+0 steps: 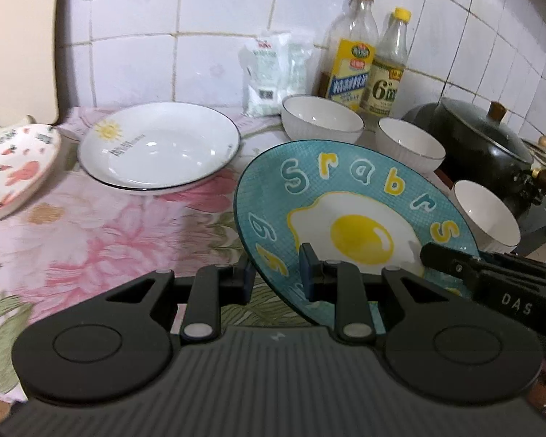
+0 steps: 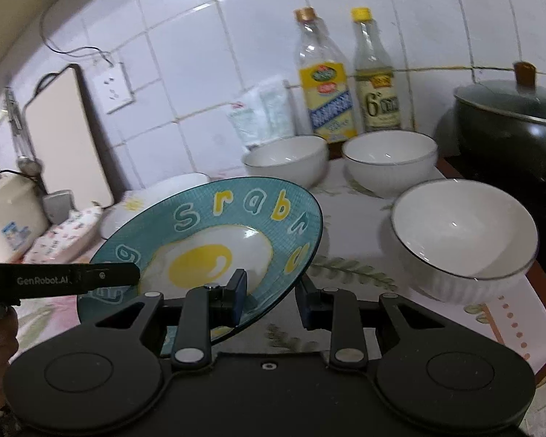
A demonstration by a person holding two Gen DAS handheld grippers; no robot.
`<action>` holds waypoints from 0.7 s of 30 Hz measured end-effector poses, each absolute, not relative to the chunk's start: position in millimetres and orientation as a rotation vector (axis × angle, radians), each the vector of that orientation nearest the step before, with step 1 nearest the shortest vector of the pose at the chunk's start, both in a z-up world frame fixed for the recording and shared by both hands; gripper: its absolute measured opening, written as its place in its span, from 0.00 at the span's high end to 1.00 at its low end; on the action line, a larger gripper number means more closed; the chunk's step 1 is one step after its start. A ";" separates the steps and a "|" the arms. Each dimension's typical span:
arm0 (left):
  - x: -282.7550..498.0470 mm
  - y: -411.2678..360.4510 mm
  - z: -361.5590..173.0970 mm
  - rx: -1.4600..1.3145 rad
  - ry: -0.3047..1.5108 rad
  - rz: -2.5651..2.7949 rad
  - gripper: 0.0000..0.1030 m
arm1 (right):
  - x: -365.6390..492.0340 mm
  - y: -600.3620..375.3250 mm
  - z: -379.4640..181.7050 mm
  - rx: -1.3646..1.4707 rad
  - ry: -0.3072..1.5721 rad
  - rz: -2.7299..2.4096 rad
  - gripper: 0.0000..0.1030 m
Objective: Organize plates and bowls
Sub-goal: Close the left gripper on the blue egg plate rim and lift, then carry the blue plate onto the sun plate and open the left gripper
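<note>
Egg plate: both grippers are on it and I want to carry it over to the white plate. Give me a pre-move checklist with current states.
1. Left gripper clamped on the near rim of the egg plate: ok.
2. Right gripper clamped on the rim: ok, pads straddle the edge.
3. Egg plate clear of the tablecloth: ok, it is tilted with its far edge up.
4. White plate free to receive it: ok, nothing lies in it.
5. Three white bowls out of the way: nearest bowl sits close on the right, cannot tell the margin.
6. Strawberry dish clear of the white plate: ok, apart.
</note>
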State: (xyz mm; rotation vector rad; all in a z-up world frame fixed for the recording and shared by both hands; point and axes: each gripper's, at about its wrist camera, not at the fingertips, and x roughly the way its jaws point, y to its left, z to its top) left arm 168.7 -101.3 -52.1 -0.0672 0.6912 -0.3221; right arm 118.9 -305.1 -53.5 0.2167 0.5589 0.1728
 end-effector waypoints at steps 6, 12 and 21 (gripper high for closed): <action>149.9 -81.6 -32.7 -0.081 0.667 -0.275 0.77 | 114.3 -289.7 -34.5 0.197 0.552 0.239 0.67; 135.2 -61.6 -16.0 -0.098 0.631 -0.232 0.77 | 114.0 -273.4 -17.2 0.173 0.543 0.295 0.67; 135.0 -30.4 2.7 -0.153 0.610 -0.172 0.78 | 129.1 -250.0 3.8 0.158 0.540 0.378 0.67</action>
